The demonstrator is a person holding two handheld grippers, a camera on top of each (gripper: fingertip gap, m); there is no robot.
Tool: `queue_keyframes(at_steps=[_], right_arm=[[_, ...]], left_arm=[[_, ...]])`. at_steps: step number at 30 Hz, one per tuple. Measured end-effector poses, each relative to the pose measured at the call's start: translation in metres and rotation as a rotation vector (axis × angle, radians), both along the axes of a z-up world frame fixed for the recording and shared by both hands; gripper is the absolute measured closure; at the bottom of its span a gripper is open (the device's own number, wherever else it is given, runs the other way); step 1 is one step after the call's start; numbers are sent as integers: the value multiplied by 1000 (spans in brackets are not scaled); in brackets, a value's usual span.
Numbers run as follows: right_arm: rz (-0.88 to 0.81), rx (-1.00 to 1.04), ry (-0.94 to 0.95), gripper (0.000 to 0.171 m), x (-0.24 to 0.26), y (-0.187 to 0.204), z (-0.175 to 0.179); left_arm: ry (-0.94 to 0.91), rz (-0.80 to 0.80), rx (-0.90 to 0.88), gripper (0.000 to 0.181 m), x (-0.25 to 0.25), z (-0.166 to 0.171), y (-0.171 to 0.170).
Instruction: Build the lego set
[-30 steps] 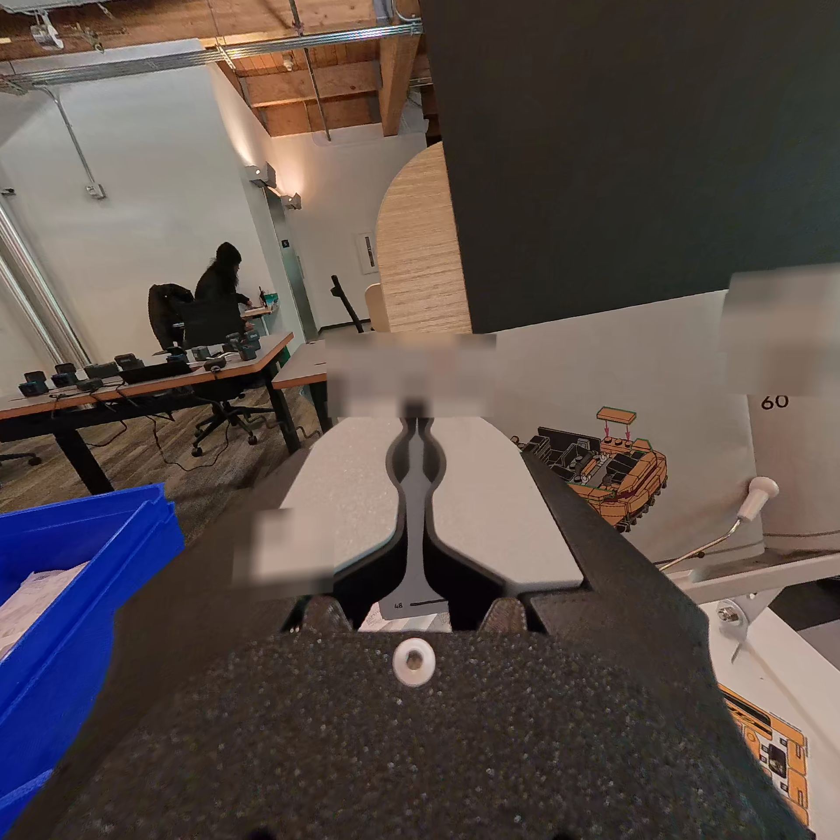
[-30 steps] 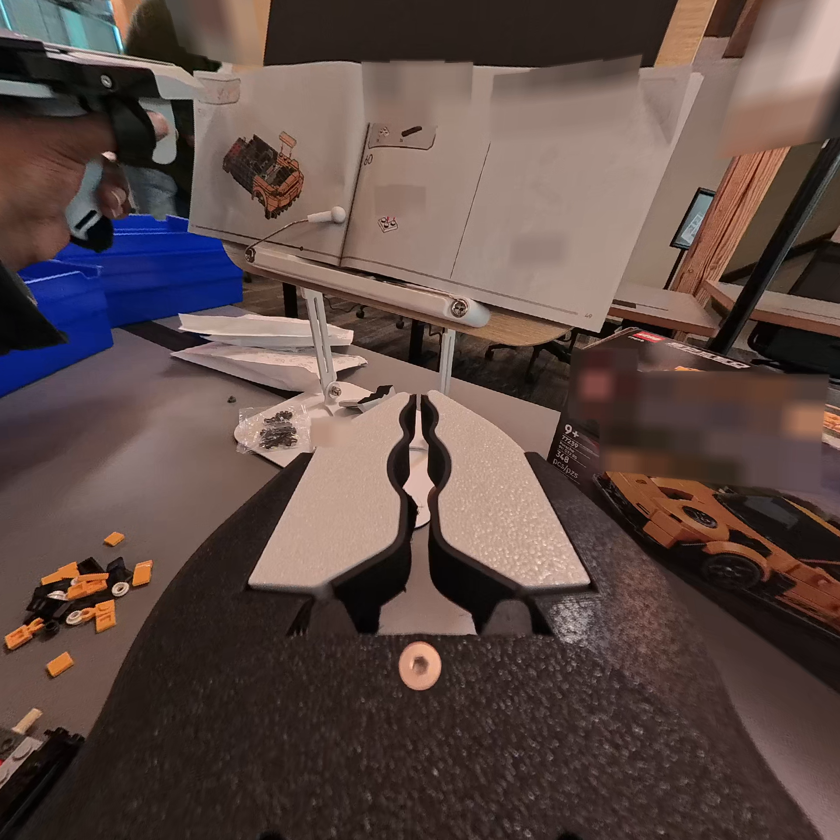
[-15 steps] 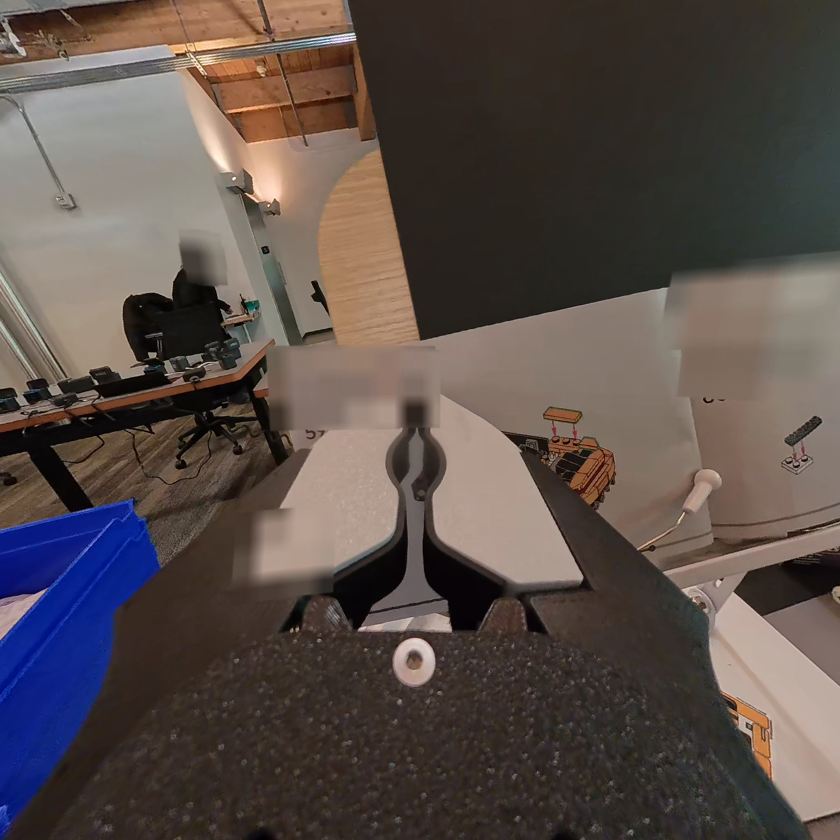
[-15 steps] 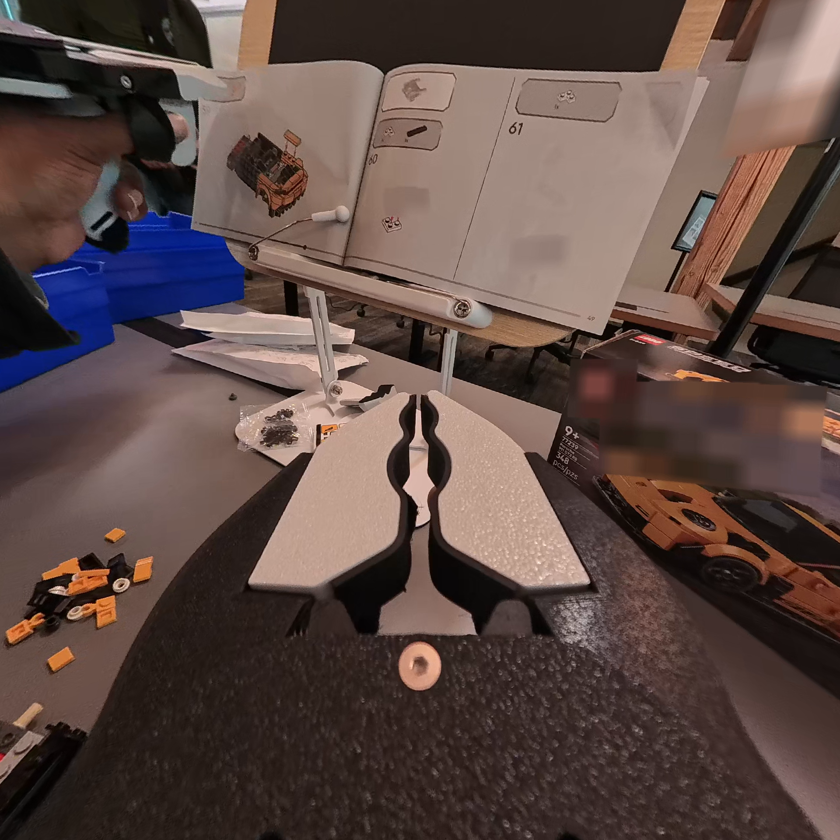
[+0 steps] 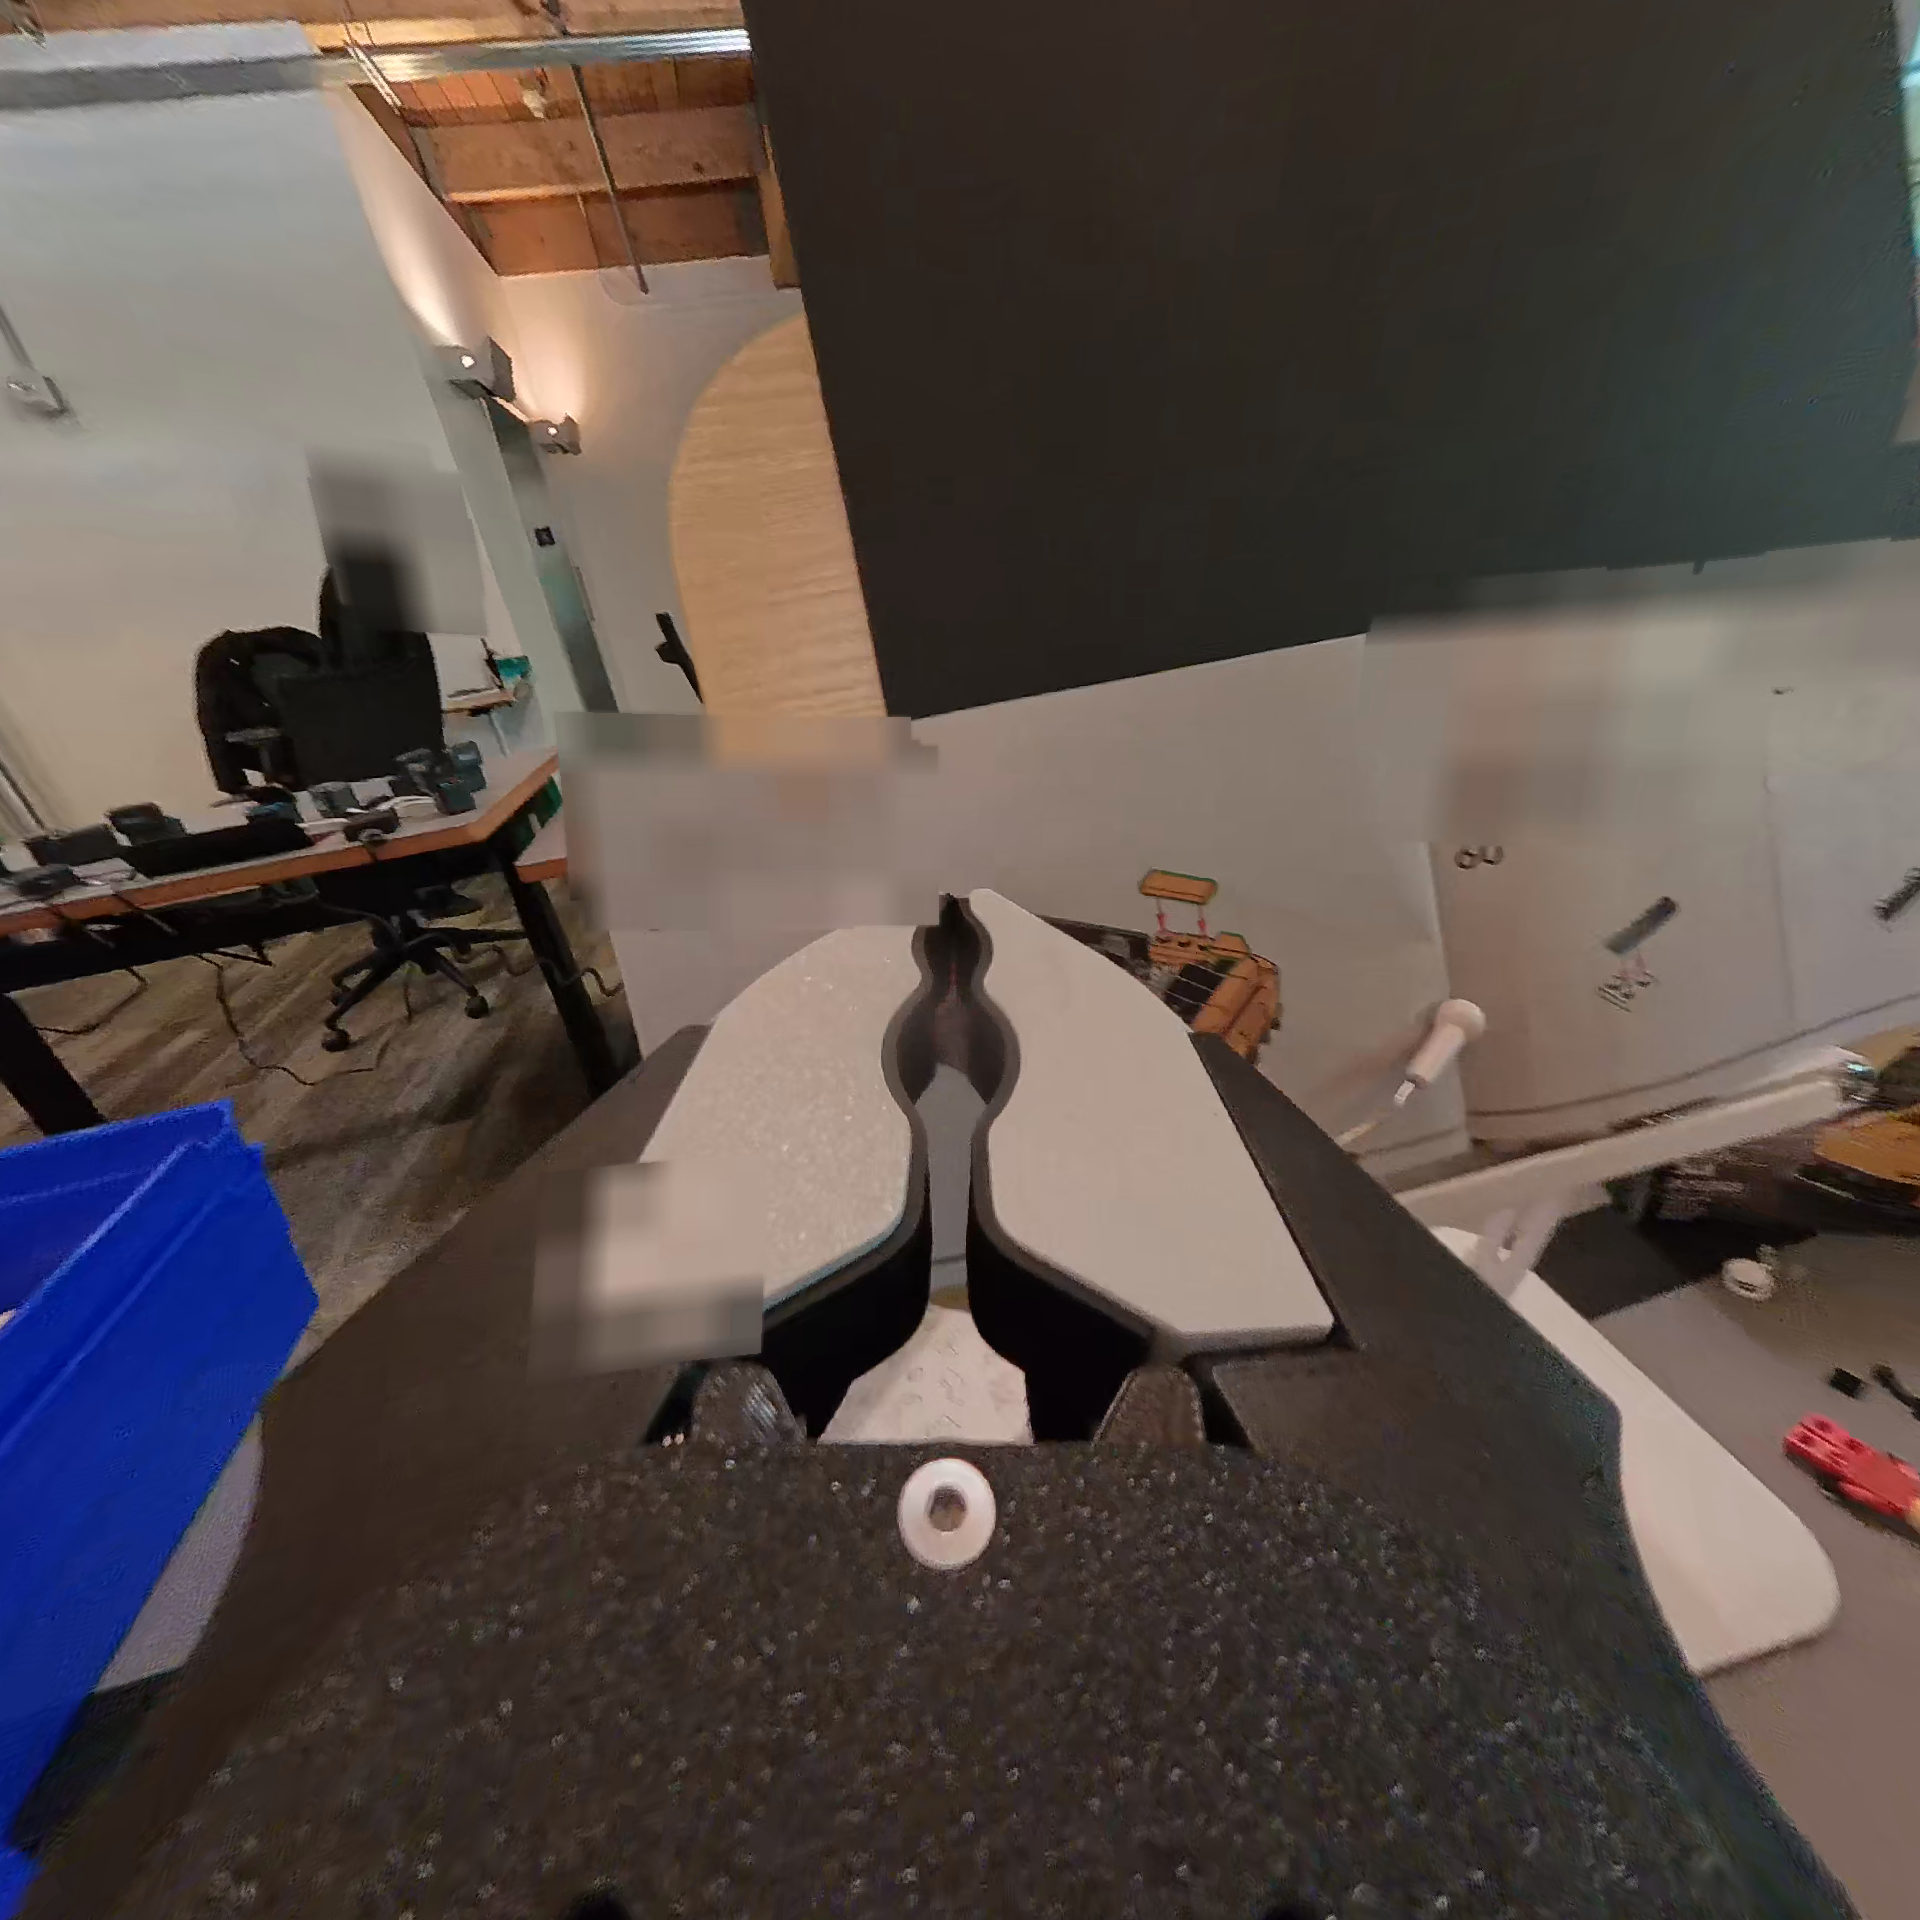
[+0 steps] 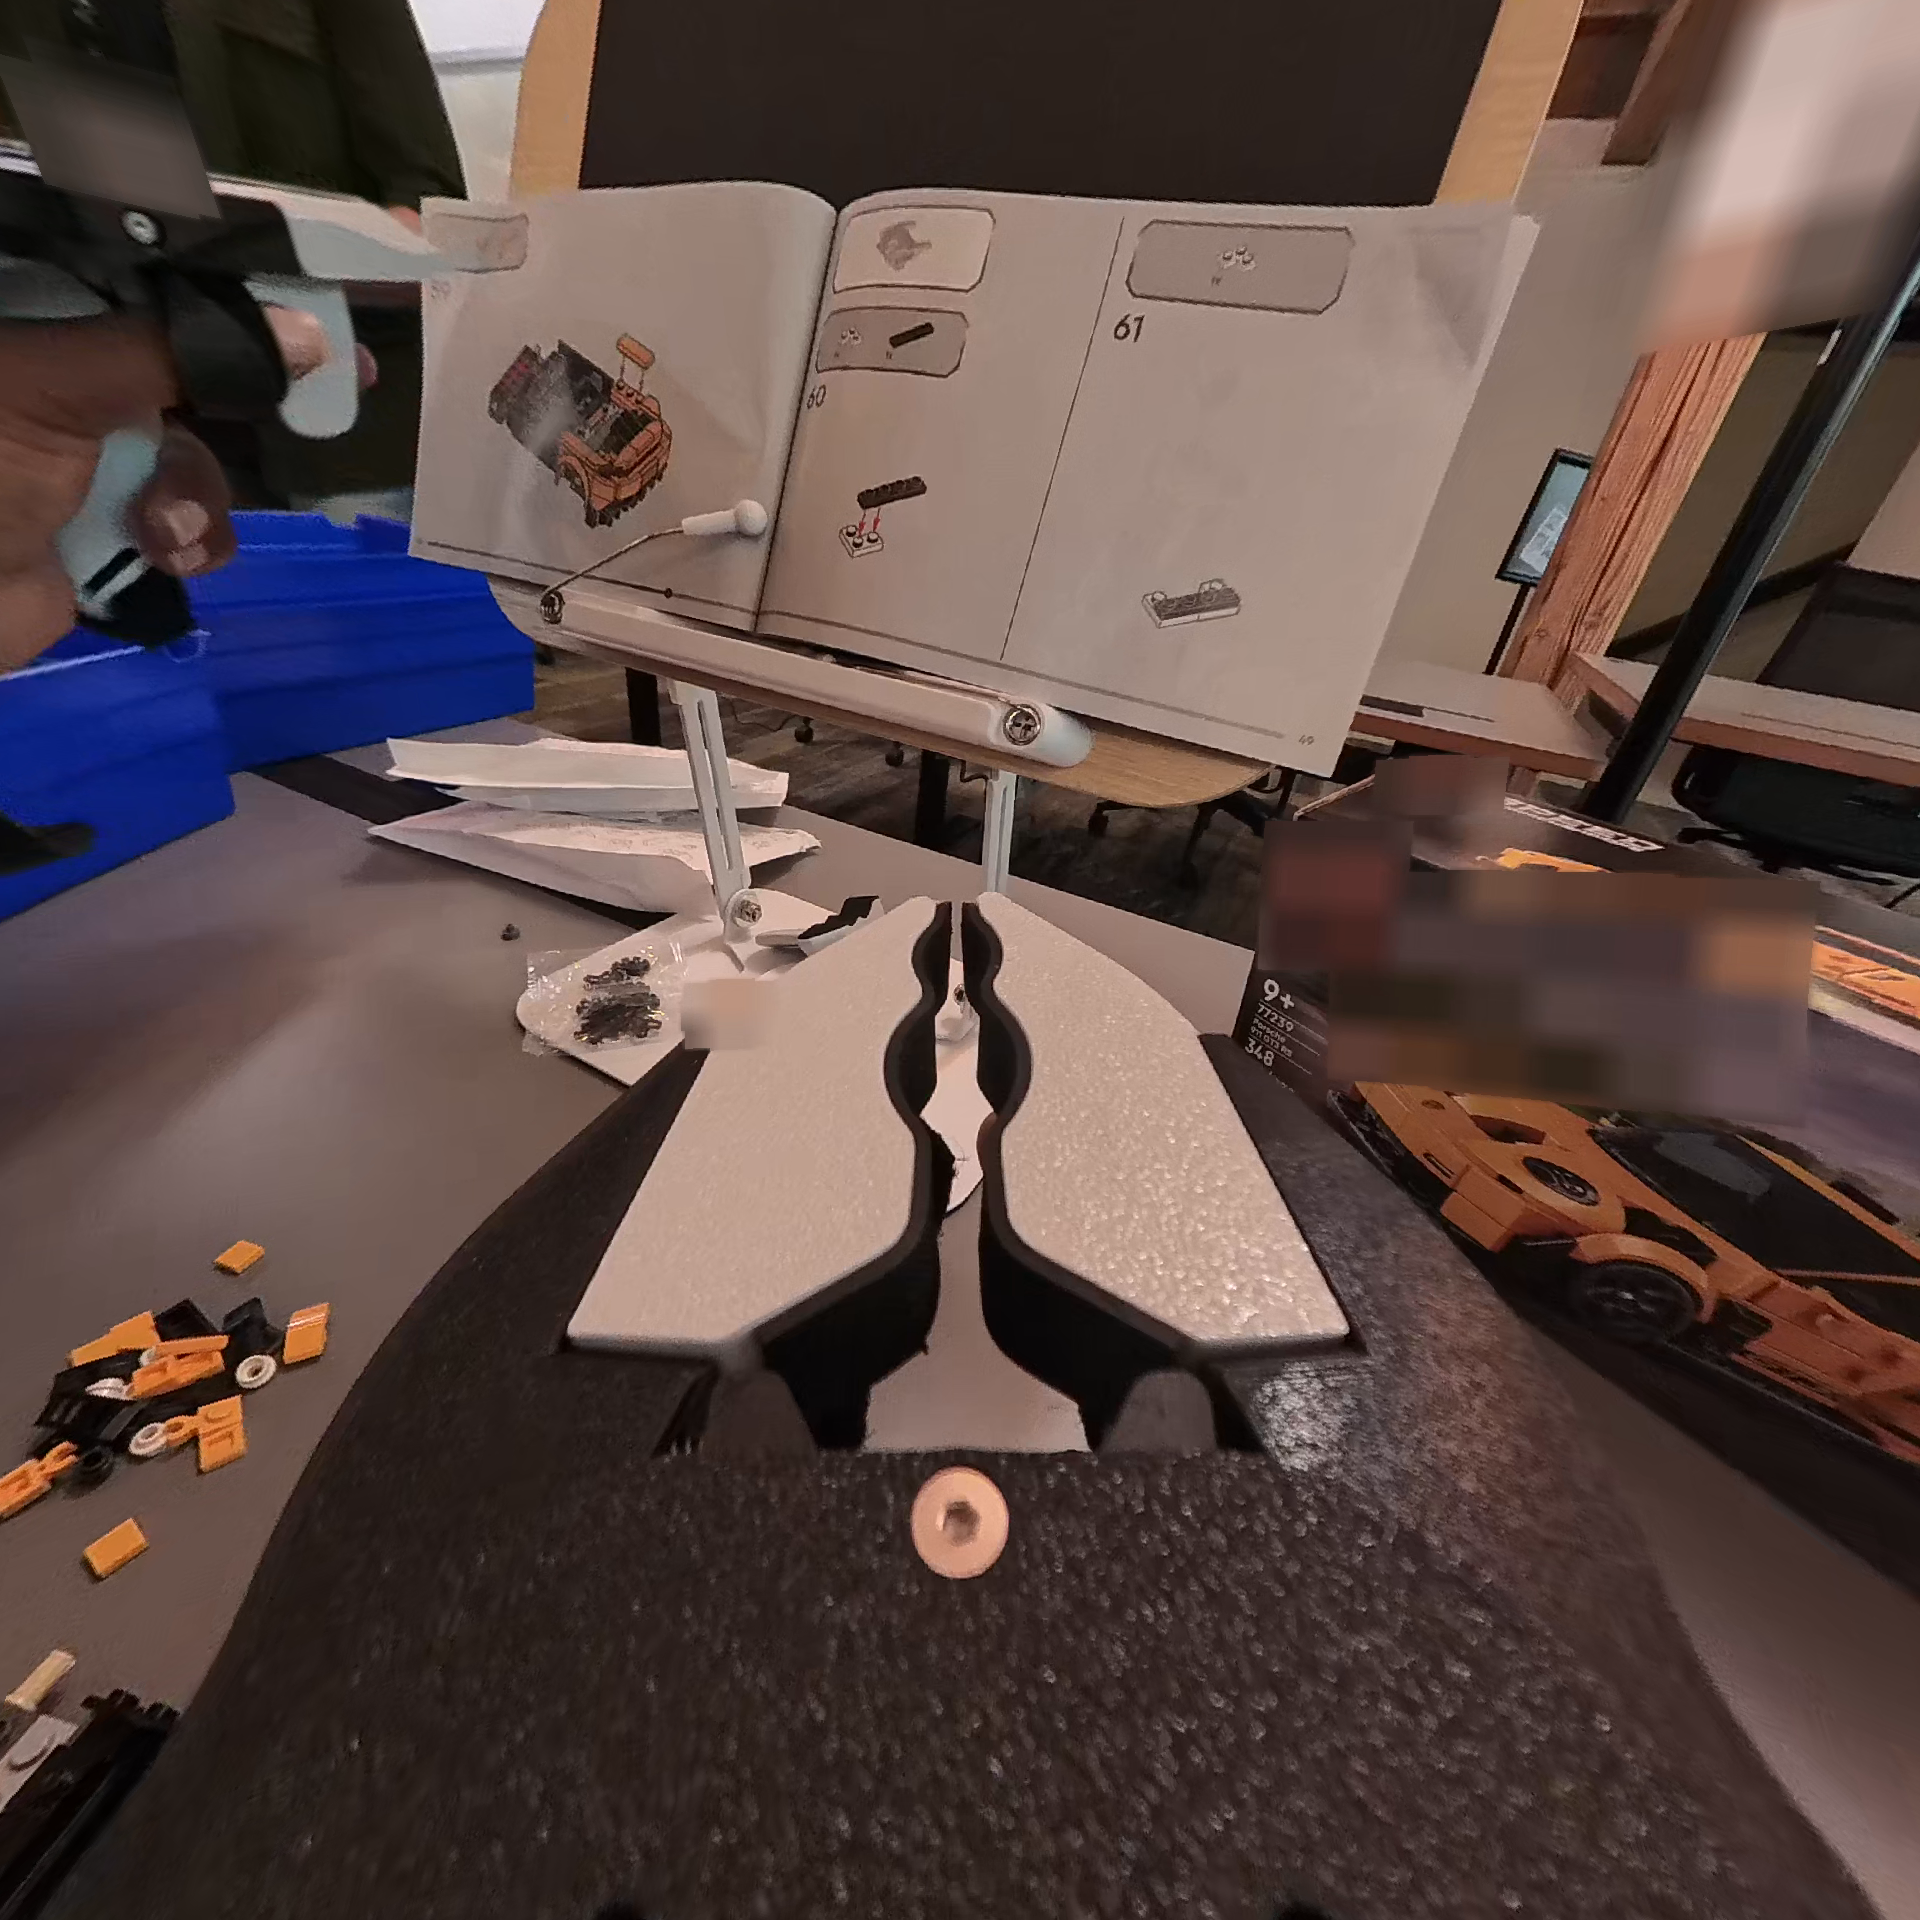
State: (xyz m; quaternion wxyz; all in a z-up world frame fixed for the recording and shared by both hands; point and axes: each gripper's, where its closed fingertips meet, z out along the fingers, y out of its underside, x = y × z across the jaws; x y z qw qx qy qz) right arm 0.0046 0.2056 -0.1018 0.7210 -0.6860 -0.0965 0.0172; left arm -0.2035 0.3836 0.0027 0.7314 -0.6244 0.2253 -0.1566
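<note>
The open instruction booklet [image 6: 935,436] rests on a white stand [image 6: 810,686] at the back of the grey table [image 6: 260,1091]. My left gripper [image 5: 951,914] is shut and raised in front of the booklet's left page [image 5: 1299,883]. In the right wrist view it shows held in a hand [image 6: 312,239] by the page's top left corner; whether it pinches the page I cannot tell. My right gripper [image 6: 956,914] is shut and empty, low over the table, pointing at the stand's base. Loose orange and black pieces [image 6: 166,1382] lie to its left.
The set's box [image 6: 1610,1195] lies at the right. A bag of small black parts [image 6: 613,997] and paper sheets [image 6: 582,800] lie near the stand. Blue bins [image 6: 312,644] stand at the left. A black part-built piece [image 6: 62,1756] sits at the lower left. A red piece [image 5: 1849,1465] lies right of the stand's base. The tips of one gripper are about 30 centimetres away from the tips of the other.
The left gripper's view has swung right, so the stand's base and the table beyond it now show. The hand holding it sits a little lower. The right gripper has barely moved.
</note>
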Motion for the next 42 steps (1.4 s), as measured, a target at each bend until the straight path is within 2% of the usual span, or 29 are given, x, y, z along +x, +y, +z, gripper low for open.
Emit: queue_keyframes(at_steps=[9,15,21,27,34,38,42], right_arm=[[-9,17,11,169,4,-3,6],[-32,24,55,169,17,-4,9],[-16,26,82,170,13,-6,16],[0,50,48,169,13,-7,41],[-65,52,14,169,37,-8,23],[-85,86,19,170,47,-10,32],[-76,60,29,169,45,-8,22]], left_arm=[[32,-49,-21,181,-5,-17,-52],[12,-27,-48,181,-26,-27,-73],[13,-46,-69,181,-28,-40,-75],[-2,-66,-62,181,-27,-38,-78],[2,-51,-46,181,-25,-43,-77],[-8,-36,-46,181,-26,-52,-73],[-9,-43,-60,181,-25,-60,-69]])
